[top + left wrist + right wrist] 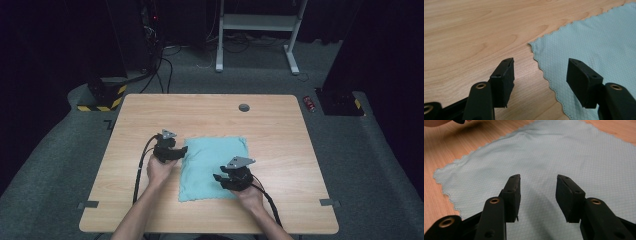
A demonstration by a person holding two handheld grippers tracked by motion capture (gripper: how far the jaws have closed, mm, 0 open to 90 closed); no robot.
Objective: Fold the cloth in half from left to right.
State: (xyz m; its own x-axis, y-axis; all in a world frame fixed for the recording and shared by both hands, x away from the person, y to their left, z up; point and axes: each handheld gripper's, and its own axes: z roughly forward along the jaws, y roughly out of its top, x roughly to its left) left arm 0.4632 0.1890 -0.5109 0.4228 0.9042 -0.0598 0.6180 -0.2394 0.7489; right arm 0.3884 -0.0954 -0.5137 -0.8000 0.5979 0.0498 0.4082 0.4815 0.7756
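A light blue-green cloth [212,167] lies flat on the wooden table [280,130], a little below the middle of the high view, its scalloped edges spread out and its upper right corner slightly rumpled; in the left gripper view the cloth [594,45] takes up the right half of the frame, one corner pointing toward the centre; in the right gripper view the cloth [549,157] spreads across most of the frame, with bare wood at the left and the upper right.

The left gripper [170,150] sits at the cloth's left edge, just left of centre in the high view; seen from its own camera, the left gripper [540,72] has its jaws spread apart with nothing between them, one over bare wood and the other over the cloth's edge. The right gripper [235,175] is over the cloth's lower right part; in its own view the right gripper [537,195] is released too, jaws apart above the fabric and not pinching it.

Farther out, a small grey round cap [244,107] is set in the tabletop near its far edge; a red can [309,103] lies on the grey floor at the upper right.
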